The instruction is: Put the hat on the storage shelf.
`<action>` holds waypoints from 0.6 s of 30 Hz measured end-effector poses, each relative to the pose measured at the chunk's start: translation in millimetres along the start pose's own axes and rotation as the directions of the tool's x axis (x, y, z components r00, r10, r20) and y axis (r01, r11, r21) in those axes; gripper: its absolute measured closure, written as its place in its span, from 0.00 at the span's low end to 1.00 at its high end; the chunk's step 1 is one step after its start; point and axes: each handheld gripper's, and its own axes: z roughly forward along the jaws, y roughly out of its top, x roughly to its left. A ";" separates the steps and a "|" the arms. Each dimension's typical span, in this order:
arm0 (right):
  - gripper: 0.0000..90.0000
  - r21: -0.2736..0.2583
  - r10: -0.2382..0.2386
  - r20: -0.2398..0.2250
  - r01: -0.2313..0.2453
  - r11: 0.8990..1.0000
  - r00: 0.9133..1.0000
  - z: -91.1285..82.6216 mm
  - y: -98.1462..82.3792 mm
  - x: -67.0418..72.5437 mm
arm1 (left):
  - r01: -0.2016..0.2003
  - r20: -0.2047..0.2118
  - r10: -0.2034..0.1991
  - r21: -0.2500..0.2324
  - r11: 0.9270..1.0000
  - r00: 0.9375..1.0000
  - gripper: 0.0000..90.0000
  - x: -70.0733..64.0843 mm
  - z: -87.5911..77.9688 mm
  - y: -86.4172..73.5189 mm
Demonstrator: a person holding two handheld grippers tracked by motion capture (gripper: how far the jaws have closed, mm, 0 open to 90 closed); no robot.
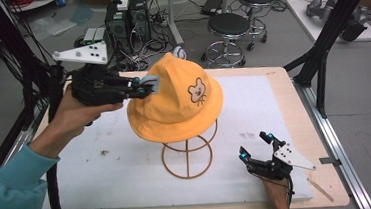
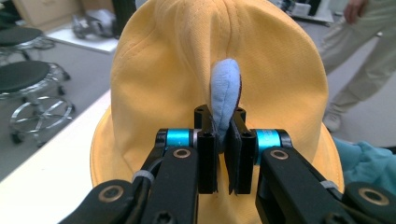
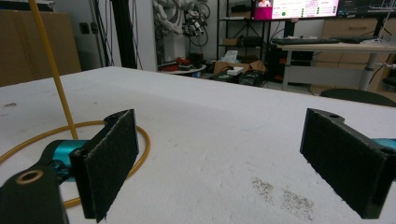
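A yellow bucket hat (image 1: pixel 173 100) with a small bear print sits on an orange wire stand (image 1: pixel 187 157) in the middle of the white table top (image 1: pixel 104 176). My left gripper (image 1: pixel 145 90) is held at the hat's left side, shut on a soft blue ear (image 1: pixel 150 83) sewn to the crown. In the left gripper view the ear (image 2: pixel 225 93) stands pinched between the pads of the gripper (image 2: pixel 223 149), with the hat (image 2: pixel 163 70) behind it. My right gripper (image 1: pixel 256 146) rests open near the front right of the table. Between its jaws (image 3: pixel 219 163) lies bare table, and the stand's ring (image 3: pixel 140 140) is at its left.
Black frame posts (image 1: pixel 328 28) rise beside the table's right edge. Two stools (image 1: pixel 228 28) and computer boxes (image 1: pixel 126 19) with cables stand on the floor beyond the far edge. A person's legs (image 2: pixel 364 60) are behind the hat in the left gripper view.
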 end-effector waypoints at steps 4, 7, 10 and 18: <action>0.12 0.002 0.003 -0.003 -0.003 1.000 1.000 -0.4 0.0 -0.1 | -0.008 0.032 0.007 0.029 1.000 0.999 0.93 -3.5 17.7 -4.8; 0.12 0.001 0.002 -0.002 -0.002 1.000 1.000 -0.4 0.0 -0.2 | -0.013 0.046 0.011 0.050 0.999 0.999 0.93 -5.5 28.3 -9.5; 0.12 0.001 0.002 -0.004 -0.002 1.000 1.000 -0.6 0.0 -0.3 | -0.013 0.057 0.010 0.062 0.998 0.998 0.93 -5.4 34.1 -14.6; 0.12 0.002 0.006 -0.004 -0.006 1.000 1.000 -0.9 -0.1 -0.2 | 0.005 0.062 -0.010 0.069 0.998 0.998 0.91 -1.6 36.6 -27.4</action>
